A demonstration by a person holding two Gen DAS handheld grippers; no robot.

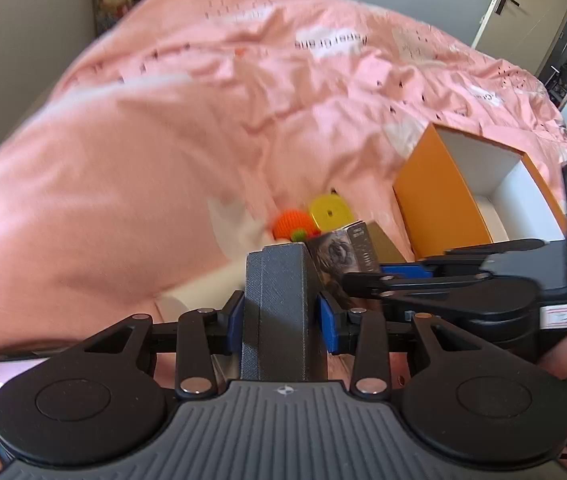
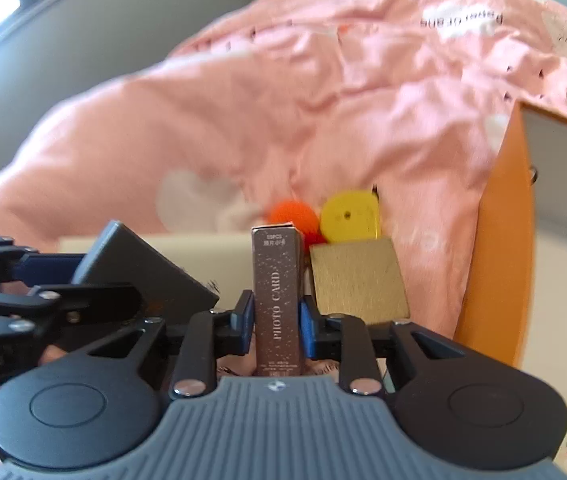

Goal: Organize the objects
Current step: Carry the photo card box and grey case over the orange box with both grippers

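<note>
Pink-quilted bed [image 1: 211, 128], two grippers, each clenched on a box.

Left gripper [image 1: 279, 316]: jaws grasping a dark grey textured box [image 1: 275, 300], held upright. Right gripper [image 2: 273, 320]: jaws clamped on a slim brown "PHOTO CARD" box [image 2: 277, 296], standing on end. On the quilt beyond: gold box [image 2: 357, 280]; yellow disc [image 2: 349, 218] with a centre hole; orange knitted item [image 2: 293, 214], somewhat blurred, possibly a toy fruit. Orange open box with white interior [image 1: 479, 184] sits near the bed's right edge, just beside the gold box.
</note>
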